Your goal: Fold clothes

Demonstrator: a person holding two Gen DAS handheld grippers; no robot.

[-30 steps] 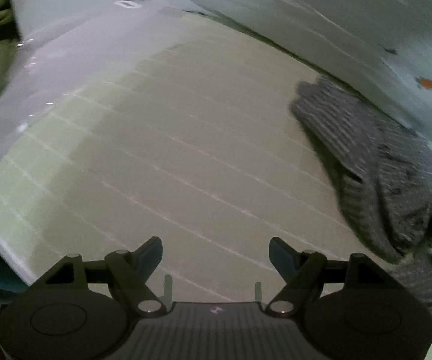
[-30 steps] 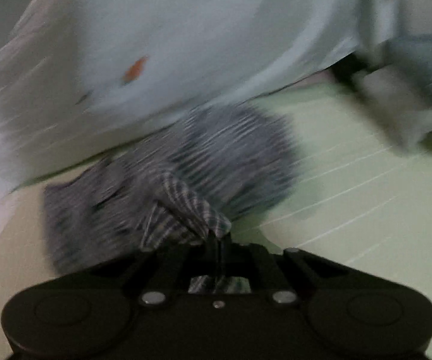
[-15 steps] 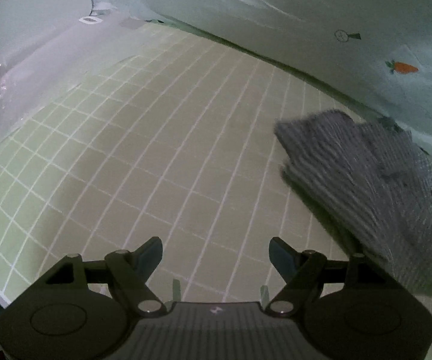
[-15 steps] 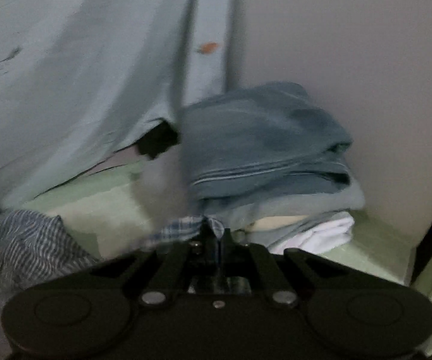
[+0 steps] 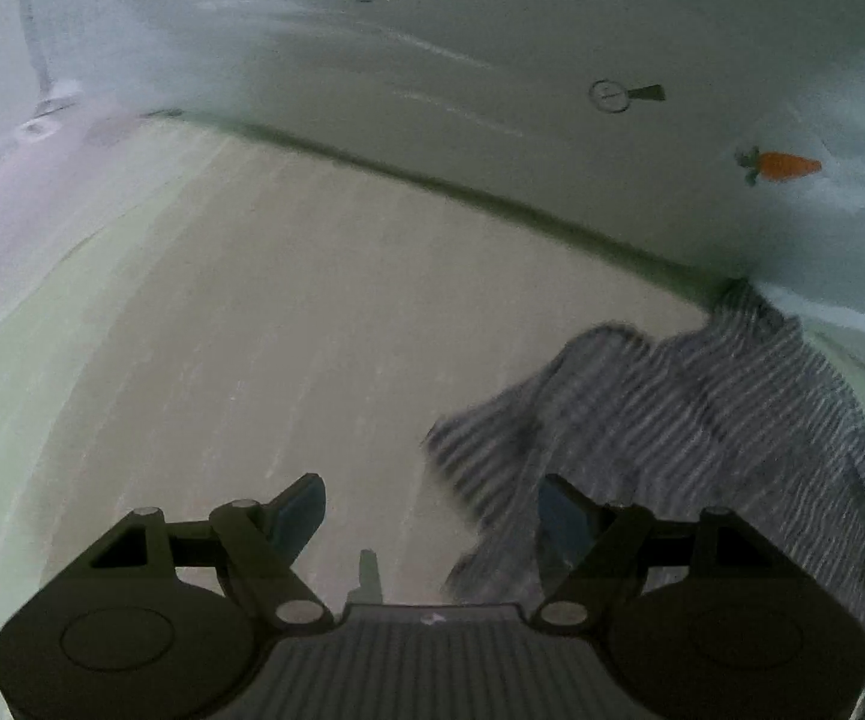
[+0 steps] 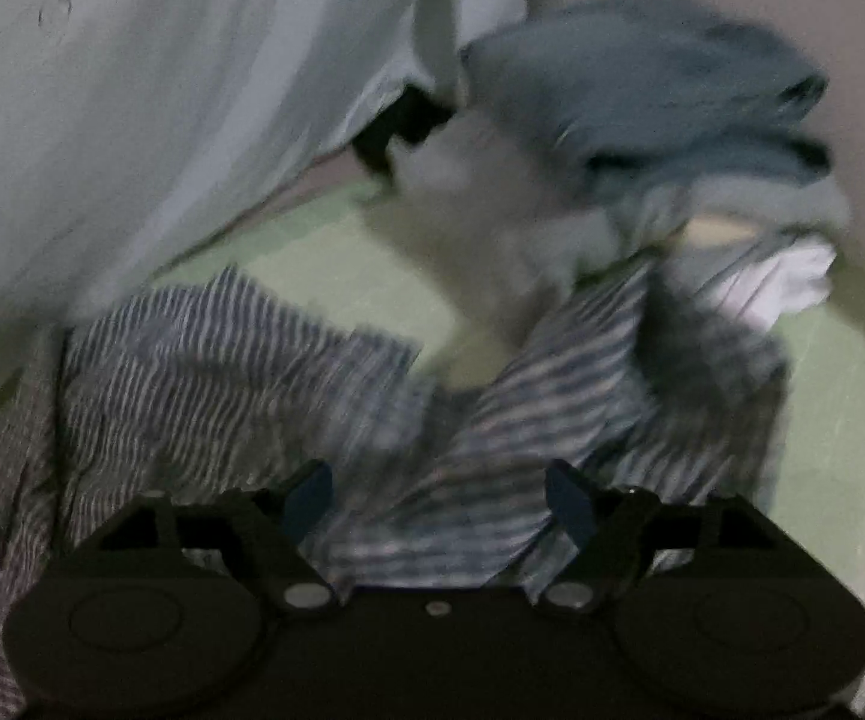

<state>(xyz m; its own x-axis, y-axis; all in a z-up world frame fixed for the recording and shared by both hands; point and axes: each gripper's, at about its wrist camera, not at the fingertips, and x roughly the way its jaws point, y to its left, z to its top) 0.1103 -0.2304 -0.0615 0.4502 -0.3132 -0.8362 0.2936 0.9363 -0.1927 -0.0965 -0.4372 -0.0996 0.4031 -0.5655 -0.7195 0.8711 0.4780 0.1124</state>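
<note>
A crumpled blue-grey checked garment (image 5: 702,420) lies on the green grid mat (image 5: 252,330) at the right of the left wrist view. My left gripper (image 5: 429,516) is open, its right finger at the garment's edge, holding nothing. In the right wrist view the same garment (image 6: 222,360) spreads across the mat, with a fold lying between the fingers. My right gripper (image 6: 438,504) is open just above that fold. Both views are blurred by motion.
A pale blue sheet with carrot prints (image 5: 552,60) hangs behind the mat. A stack of folded blue and white clothes (image 6: 702,138) stands at the back right against the wall, with a pale blurred shape (image 6: 492,210) beside it.
My right gripper has opened and let go of the checked garment, which now lies on the mat. My left gripper has moved right, up to the garment's edge.
</note>
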